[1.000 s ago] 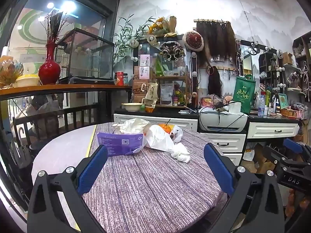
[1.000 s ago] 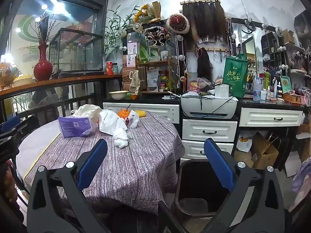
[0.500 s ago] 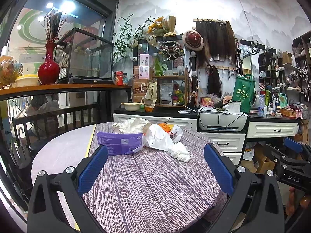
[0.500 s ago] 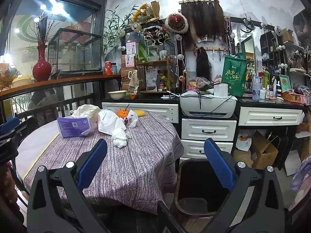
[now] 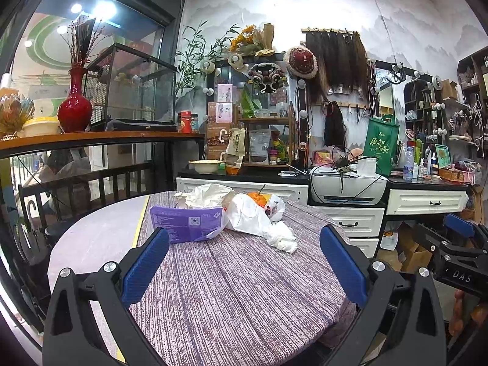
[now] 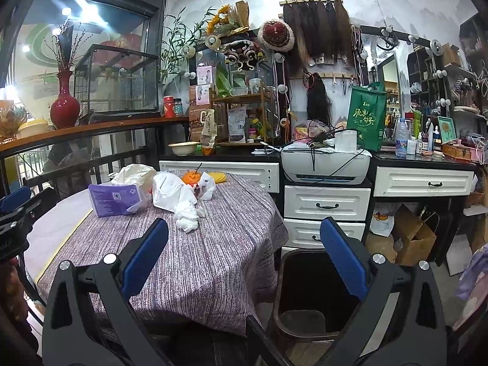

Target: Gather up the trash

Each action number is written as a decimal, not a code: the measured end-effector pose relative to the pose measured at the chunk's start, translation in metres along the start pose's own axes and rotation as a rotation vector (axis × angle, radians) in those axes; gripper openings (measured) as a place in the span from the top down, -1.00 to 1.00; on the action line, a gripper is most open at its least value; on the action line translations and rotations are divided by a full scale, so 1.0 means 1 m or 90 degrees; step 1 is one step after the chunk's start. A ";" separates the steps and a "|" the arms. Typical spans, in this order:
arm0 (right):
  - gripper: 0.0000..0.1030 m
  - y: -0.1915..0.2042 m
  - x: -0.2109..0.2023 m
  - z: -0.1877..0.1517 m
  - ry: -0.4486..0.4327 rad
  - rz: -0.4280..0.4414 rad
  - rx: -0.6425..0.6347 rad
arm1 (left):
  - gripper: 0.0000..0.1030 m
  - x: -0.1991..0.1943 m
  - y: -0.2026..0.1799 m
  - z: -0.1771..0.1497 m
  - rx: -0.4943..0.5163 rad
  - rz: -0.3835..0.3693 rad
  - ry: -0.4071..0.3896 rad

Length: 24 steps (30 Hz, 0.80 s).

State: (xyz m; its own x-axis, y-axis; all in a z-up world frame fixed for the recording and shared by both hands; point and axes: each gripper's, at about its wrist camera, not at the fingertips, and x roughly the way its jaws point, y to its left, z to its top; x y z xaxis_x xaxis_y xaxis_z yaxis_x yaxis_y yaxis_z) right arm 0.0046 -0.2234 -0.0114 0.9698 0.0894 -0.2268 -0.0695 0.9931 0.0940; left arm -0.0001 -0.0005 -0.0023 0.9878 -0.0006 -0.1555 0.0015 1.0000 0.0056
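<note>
A pile of trash lies at the far side of a round table (image 5: 238, 289) with a purple striped cloth: a purple tissue box (image 5: 186, 222), crumpled white paper (image 5: 210, 193), a white plastic bag (image 5: 250, 213), a crumpled tissue (image 5: 282, 239) and orange peel (image 5: 257, 196). The pile also shows in the right wrist view, with the box (image 6: 114, 198) and the tissue (image 6: 186, 221). My left gripper (image 5: 244, 268) is open and empty, short of the pile. My right gripper (image 6: 244, 262) is open and empty, over the table's right edge and a dark trash bin (image 6: 308, 292).
White drawer cabinets (image 6: 326, 202) with a printer (image 6: 324, 164) stand behind the table. A wooden ledge with a red vase (image 5: 74, 108) runs along the left. Cardboard boxes (image 6: 411, 238) sit on the floor at the right. The right gripper shows at the left view's right edge (image 5: 457, 241).
Both views have shifted only slightly. The right gripper has moved a little closer to the table and bin. Both stay open and empty.
</note>
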 end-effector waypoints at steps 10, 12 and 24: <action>-0.91 -0.002 -0.001 0.002 0.002 0.000 0.004 | -0.90 0.000 -0.007 -0.005 0.000 0.000 0.001; -0.91 -0.002 -0.001 0.001 0.003 0.000 0.003 | -0.90 0.000 -0.007 -0.005 0.001 0.000 0.001; -0.91 -0.003 -0.001 0.002 0.005 -0.001 0.004 | -0.90 0.001 -0.006 -0.005 0.001 -0.001 0.001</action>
State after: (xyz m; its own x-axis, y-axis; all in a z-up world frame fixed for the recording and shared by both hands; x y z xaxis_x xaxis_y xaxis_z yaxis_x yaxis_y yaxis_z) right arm 0.0042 -0.2270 -0.0095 0.9680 0.0884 -0.2348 -0.0666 0.9928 0.0995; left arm 0.0001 -0.0067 -0.0074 0.9876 -0.0019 -0.1571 0.0030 1.0000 0.0067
